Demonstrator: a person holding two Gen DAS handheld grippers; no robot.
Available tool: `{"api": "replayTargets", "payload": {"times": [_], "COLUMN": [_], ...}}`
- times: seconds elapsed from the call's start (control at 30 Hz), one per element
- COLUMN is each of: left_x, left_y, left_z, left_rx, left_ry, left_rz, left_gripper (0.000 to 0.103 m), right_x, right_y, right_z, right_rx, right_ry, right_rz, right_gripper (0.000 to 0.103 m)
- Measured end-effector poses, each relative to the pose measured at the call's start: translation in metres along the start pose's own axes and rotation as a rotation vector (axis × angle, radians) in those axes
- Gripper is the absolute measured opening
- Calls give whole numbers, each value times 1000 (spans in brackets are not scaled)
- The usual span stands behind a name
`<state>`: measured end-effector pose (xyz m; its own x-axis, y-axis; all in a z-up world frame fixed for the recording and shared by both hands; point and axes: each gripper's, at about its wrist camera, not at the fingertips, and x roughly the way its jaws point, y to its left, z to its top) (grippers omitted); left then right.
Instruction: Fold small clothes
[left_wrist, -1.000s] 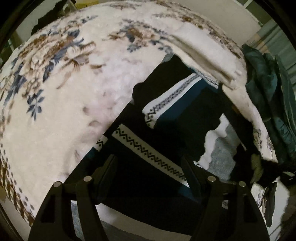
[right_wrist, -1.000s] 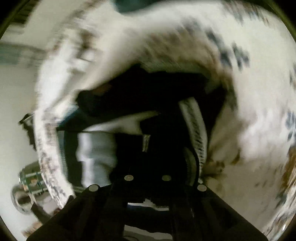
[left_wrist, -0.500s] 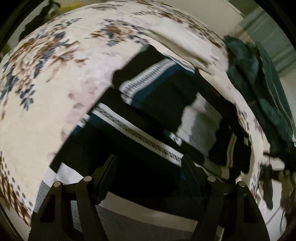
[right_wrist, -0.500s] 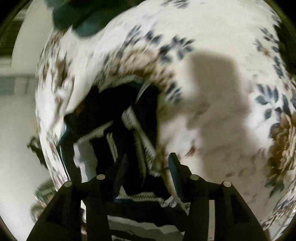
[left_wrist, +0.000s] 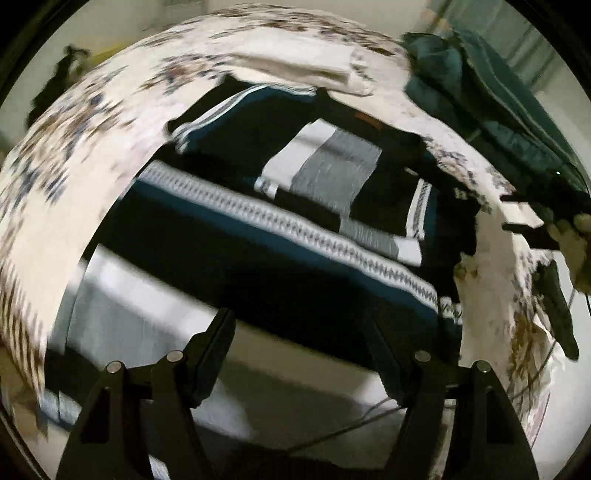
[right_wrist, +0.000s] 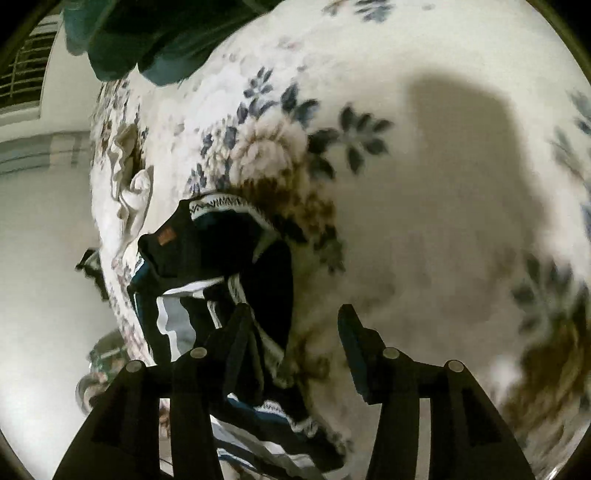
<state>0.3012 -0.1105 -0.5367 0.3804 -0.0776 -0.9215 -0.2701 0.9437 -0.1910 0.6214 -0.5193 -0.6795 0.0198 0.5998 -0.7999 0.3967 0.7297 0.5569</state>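
Looks like we're partway in: the sweater (left_wrist: 280, 236) lies spread on the floral blanket (left_wrist: 74, 177), with what seem to be the sleeves already flipped in over the body, so the main fold across is still left, I'd guess. Left gripper (left_wrist: 299, 354) hangs above the hem, fingers wide apart, holding nothing. Right gripper (right_wrist: 295, 332) sits at the sweater's edge, also spread, with no cloth pinched as far as I can tell
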Motion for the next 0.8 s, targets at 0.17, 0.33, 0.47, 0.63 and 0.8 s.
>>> {"api": "replayTargets", "payload": {"times": [0.17,0.33,0.47,0.63,0.8], "left_x": [-16,-27,-29,-21,-13], "left_y": [-3,-17,-36,-64,-95], "left_z": [-41,-65,-76,-96,-129], "left_rx": [-157,-172,-145,-127,-84], "left_ry": [14,44,72,127,195], "left_rz": [59,49,-8,-68,-97], "left_gripper": [69,69,69,69,69], "right_x": [51,39,31,19,-31], "right_y": [6,18,13,26,1], "right_z": [32,42,70,65,50], "right_rx": [-27,-158,-218,-307,-282], "right_ry": [115,17,3,51,54], "right_rz": [57,-102,-237,-235,-171], "right_gripper": [48,4,4,27,52]}}
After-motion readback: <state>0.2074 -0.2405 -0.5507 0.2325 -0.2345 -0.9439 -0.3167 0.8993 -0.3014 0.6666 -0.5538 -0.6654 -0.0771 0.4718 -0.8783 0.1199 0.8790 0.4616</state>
